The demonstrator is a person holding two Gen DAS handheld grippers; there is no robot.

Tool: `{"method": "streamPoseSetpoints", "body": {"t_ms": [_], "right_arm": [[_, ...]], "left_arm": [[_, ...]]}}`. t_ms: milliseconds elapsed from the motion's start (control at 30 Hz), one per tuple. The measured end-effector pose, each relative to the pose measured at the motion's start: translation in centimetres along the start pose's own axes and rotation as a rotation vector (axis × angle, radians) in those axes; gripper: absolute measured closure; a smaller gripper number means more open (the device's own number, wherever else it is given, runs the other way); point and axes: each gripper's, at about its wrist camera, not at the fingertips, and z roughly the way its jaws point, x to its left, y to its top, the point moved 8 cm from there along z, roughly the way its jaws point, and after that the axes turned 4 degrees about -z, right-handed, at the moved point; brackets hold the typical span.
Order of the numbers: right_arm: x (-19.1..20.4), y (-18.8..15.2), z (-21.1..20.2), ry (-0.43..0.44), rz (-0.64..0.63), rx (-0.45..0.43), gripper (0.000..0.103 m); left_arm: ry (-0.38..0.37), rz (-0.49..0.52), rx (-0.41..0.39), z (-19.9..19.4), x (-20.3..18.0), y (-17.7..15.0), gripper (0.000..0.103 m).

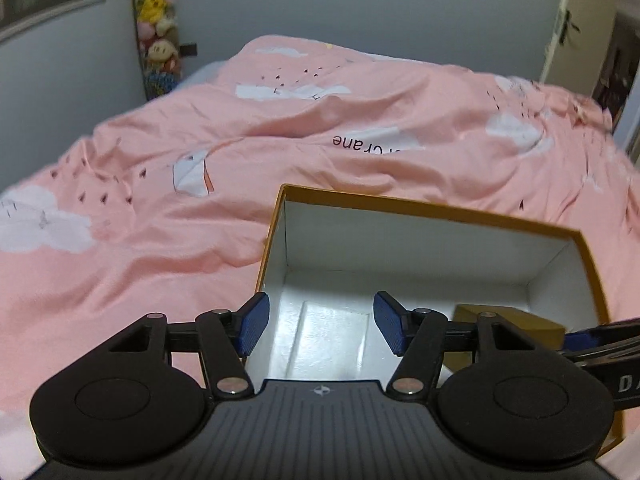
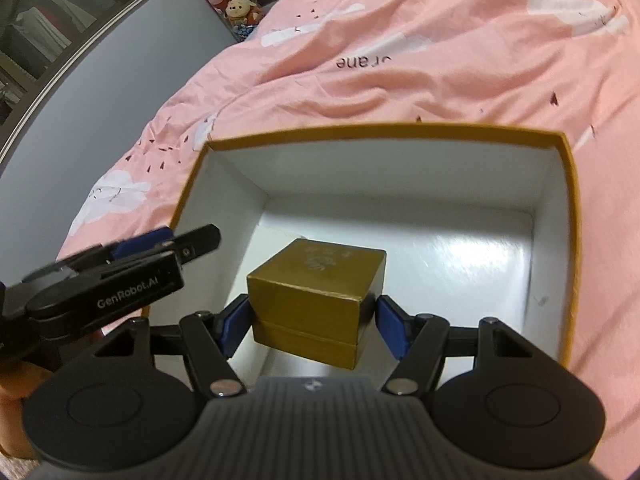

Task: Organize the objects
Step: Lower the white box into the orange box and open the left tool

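Note:
A large open box with an orange rim (image 2: 360,130) and a white inside lies on a pink duvet (image 2: 440,40). In the right wrist view my right gripper (image 2: 314,320) is shut on a small gold box (image 2: 316,280), one blue pad against each side, low inside the large box. My left gripper (image 1: 320,320) stands open over the left part of the large box (image 1: 400,200), with only the white floor between its fingers. In the left wrist view the gold box (image 1: 508,324) shows at the right, with the right gripper's blue finger (image 1: 592,336) beside it. The right wrist view shows the left gripper (image 2: 180,244) from the side, at the box's left wall.
The rumpled duvet (image 1: 160,240) covers the whole bed around the box. Plush toys (image 1: 158,20) hang in the far corner by a grey wall. A door (image 1: 576,20) stands at the far right. A hand (image 2: 16,380) shows at the lower left.

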Motion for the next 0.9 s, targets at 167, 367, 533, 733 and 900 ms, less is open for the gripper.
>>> {"method": "streamPoseSetpoints", "body": {"t_ms": [167,367,533,733,900], "right_arm": [[0.8,1.3,1.0,0.0,-0.006,-0.004,0.034],[1.0,2.5,2.2,0.002,-0.006,-0.004,0.034],[0.7,3.9,3.9,0.004,0.015,0.003,0.034],[-0.5,4.8,6.1,0.012,0.088,0.021,0.034],[-0.8,5.5,8.3,0.052,0.12,0.039,0.034]], "left_arm": [[-0.038,-0.062,-0.074,-1.0,0.6,0.8,0.031],[-0.037,-0.1,-0.057,-0.6,1.8,1.6,0.029],[-0.065,-0.121,0.021,0.9,2.5,0.8,0.032],[-0.093,-0.158,0.053,1.8,3.3,0.7,0.039],[-0.093,-0.19,0.052,2.1,4.0,1.1,0.047]]}}
